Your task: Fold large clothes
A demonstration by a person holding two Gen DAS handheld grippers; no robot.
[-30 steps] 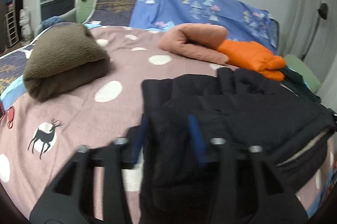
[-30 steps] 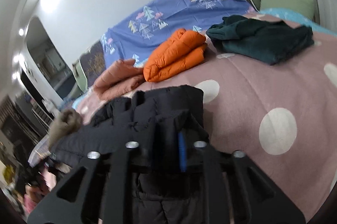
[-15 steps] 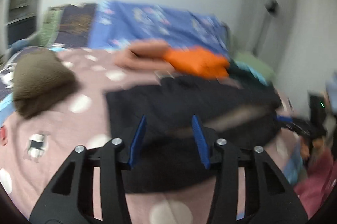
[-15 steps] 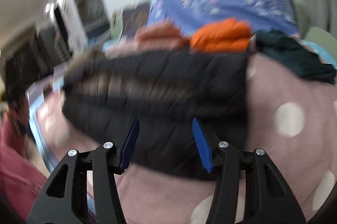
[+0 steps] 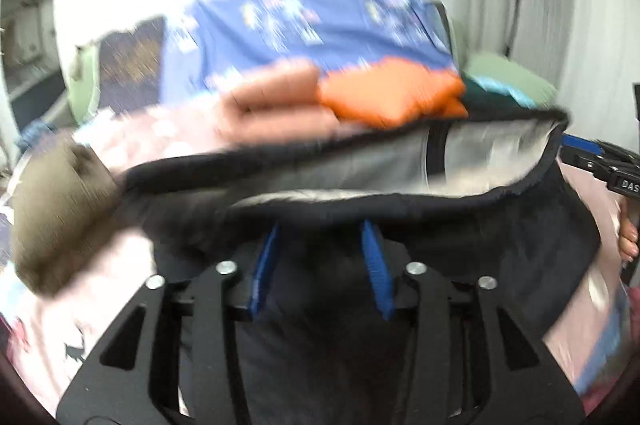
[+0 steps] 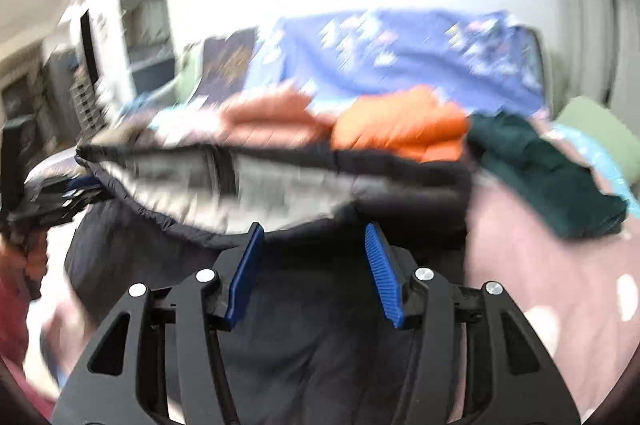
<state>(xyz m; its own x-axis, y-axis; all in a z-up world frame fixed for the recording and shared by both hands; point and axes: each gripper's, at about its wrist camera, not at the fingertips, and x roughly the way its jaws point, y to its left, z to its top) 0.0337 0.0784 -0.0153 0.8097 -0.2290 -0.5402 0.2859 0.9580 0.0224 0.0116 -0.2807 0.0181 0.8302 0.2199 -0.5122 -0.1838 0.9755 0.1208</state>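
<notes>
Black padded jacket (image 5: 460, 237) sprawls on the bed in front of the folded orange jacket (image 5: 392, 93), grey lining showing. Left gripper (image 5: 322, 261) and right gripper (image 6: 314, 265) both gape wide, empty. Soft, bulky, probably slippery: take the hem edges.

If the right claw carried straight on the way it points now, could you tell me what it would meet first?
Most likely the black jacket, whose fabric lies directly ahead of the open right claw. Blur makes depth uncertain. The orange jacket lies beyond.
</notes>
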